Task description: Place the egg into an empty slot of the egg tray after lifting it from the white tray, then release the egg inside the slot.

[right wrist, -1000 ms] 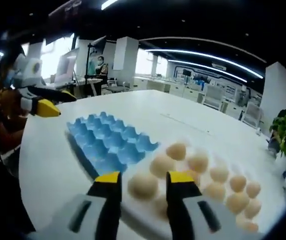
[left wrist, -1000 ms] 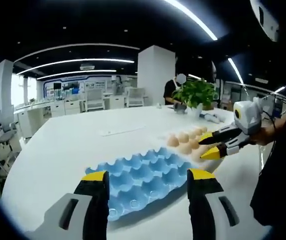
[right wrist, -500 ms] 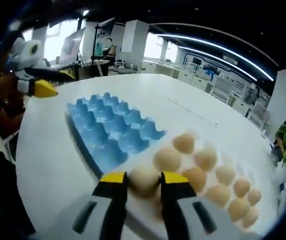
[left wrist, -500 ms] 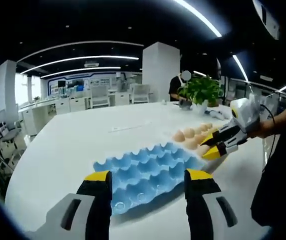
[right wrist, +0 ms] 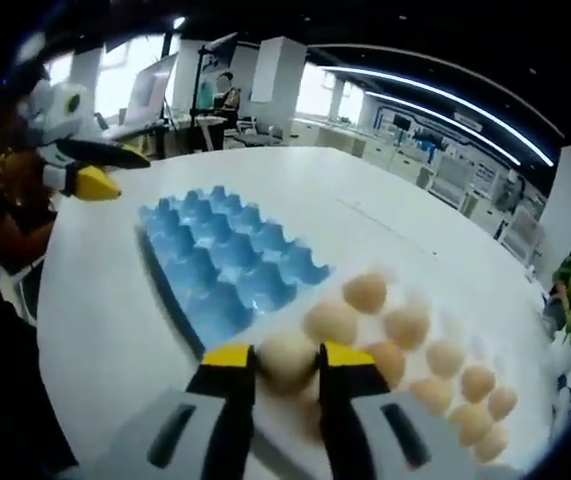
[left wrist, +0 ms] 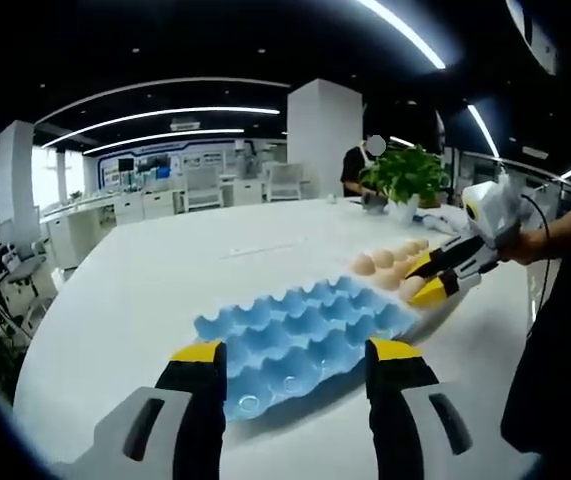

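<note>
In the left gripper view I have my left gripper (left wrist: 295,365) hovering low over the white table (left wrist: 135,290), its yellow-tipped jaws spread wide with nothing between them. Just beyond them lies the blue egg tray (left wrist: 300,330), and every slot I can see in it is bare. To the right, the right gripper (left wrist: 435,280) reaches down at the near end of the rows of eggs (left wrist: 385,262) beside the blue tray; its tips appear to pinch one egg (left wrist: 411,288), though at this size I can't be sure. A potted plant (left wrist: 405,175) stands at the far edge of the table.

In the right gripper view the jaws are drawn in narrow and grip the egg (right wrist: 287,360) on both sides. It sits at the near corner of the group of eggs, on the white tray (right wrist: 275,430), whose surface is blurred here. The blue egg tray lies just to the left, next to the eggs. The left gripper (right wrist: 90,170) hangs at the far left, above the table edge.
</note>
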Demonstrator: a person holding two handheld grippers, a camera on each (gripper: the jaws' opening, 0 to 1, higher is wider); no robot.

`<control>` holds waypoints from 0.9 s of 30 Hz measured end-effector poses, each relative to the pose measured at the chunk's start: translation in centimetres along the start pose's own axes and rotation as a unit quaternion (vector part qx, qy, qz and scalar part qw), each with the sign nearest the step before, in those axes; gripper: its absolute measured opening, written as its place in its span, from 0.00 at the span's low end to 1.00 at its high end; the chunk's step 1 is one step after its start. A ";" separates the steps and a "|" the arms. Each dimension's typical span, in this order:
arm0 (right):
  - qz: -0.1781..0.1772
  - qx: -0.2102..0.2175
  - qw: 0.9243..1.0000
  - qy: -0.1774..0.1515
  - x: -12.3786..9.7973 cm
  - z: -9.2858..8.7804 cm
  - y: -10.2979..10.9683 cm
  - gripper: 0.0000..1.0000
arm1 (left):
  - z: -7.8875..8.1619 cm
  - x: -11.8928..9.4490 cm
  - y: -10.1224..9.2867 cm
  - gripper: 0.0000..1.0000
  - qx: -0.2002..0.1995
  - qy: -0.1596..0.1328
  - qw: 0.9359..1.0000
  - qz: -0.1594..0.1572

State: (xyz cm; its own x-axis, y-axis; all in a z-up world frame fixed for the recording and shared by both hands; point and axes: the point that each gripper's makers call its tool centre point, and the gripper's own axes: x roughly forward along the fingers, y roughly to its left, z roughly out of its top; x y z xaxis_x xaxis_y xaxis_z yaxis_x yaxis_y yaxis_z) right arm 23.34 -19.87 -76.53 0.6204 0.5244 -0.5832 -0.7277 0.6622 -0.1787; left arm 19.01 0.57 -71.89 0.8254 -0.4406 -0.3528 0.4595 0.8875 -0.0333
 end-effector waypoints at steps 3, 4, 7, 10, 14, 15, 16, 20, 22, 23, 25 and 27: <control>-0.004 0.017 1.000 -0.015 -0.5 0.8 -0.8 0.24 | 0.1 0.0 0.2 0.55 0.003 -0.003 1.000 0.001; -0.005 0.022 1.000 -0.016 -0.5 1.0 -1.1 0.24 | 0.1 0.0 0.3 0.55 0.004 -0.002 1.000 0.001; 0.000 0.036 0.999 -0.020 -0.6 1.5 -1.3 0.24 | 0.0 0.0 0.5 0.57 0.004 -0.002 1.000 0.003; 0.008 0.048 0.998 -0.024 -0.5 2.0 -1.1 0.24 | -0.1 0.1 0.7 0.58 0.007 0.000 1.000 0.004; 0.019 0.048 0.998 -0.034 -0.4 3.2 -0.3 0.24 | -0.3 0.2 0.7 0.58 0.023 0.007 1.000 0.000; 0.023 0.047 0.998 -0.036 -0.3 3.4 -0.1 0.24 | -0.3 0.3 0.8 0.59 0.026 0.009 1.000 0.000; 0.027 0.046 0.998 -0.036 -0.1 3.6 0.2 0.24 | -0.3 0.3 0.7 0.59 0.029 0.009 1.000 -0.002; 0.041 0.047 0.997 -0.040 0.4 4.4 1.1 0.24 | -0.3 0.5 0.6 0.58 0.029 0.009 0.999 -0.009; 0.047 0.047 0.997 -0.044 0.8 5.0 1.6 0.24 | -0.4 0.5 0.8 0.58 0.031 0.010 0.999 -0.011; 0.048 0.046 0.997 -0.044 0.9 5.2 1.8 0.24 | -0.4 0.5 0.8 0.58 0.031 0.010 0.999 -0.012; 0.055 0.047 0.996 -0.048 1.2 5.7 2.3 0.24 | -0.6 0.5 1.0 0.58 0.032 0.011 0.999 -0.014; 0.062 0.048 0.996 -0.050 1.6 6.2 2.9 0.24 | -0.7 0.4 1.2 0.59 0.034 0.012 0.999 -0.013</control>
State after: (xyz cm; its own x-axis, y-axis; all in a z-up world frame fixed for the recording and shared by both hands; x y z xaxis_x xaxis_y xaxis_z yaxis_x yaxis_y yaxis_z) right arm 24.05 -13.73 -73.07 0.5569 0.6524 -0.5141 -0.7722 0.6346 -0.0312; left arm 19.68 1.51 -72.72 0.8056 -0.4591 -0.3745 0.5025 0.8643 0.0211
